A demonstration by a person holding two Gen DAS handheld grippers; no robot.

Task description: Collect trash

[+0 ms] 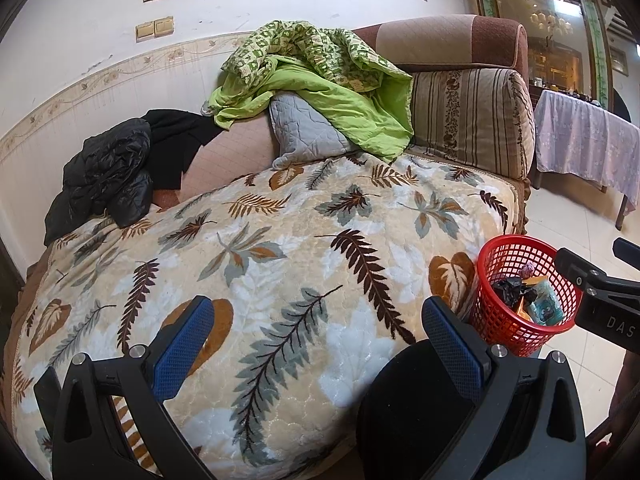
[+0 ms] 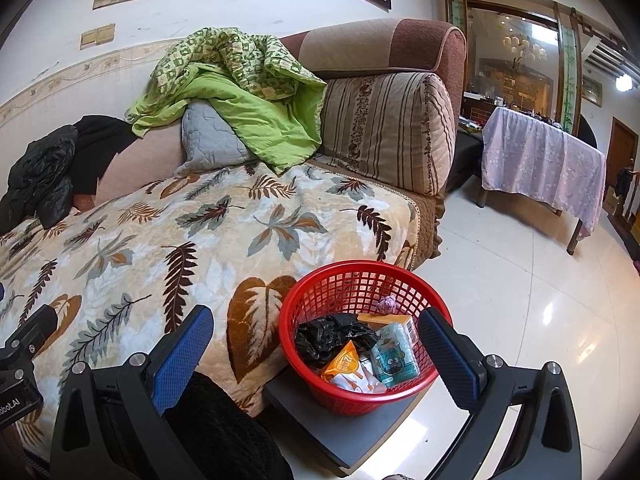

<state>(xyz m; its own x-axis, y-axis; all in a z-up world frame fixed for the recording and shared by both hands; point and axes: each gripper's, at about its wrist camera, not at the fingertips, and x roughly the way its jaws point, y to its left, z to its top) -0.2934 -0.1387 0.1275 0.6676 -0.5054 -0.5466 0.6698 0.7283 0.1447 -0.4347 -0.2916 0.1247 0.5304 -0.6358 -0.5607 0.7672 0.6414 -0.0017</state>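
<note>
Both tools are hanging wide open, gripping nothing: left tool point(image 1: 316, 340) over the leaf-print blanket point(image 1: 280, 240), right tool point(image 2: 316, 344) above the red basket point(image 2: 352, 396). Basket is sitting beside the sofa (within easy reach), already holding wrappers point(image 2: 348, 372) and a black bag point(image 2: 332, 336).

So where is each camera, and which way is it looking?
Left wrist: sits on the left tongs, facing the leaf blanket on the sofa; its open blue fingers and the right tongs' tip at the right edge show.
Right wrist: sits on the right tongs, facing the red basket of trash; its open fingers show.
Shared: basket, blanket, green quilt.
</note>
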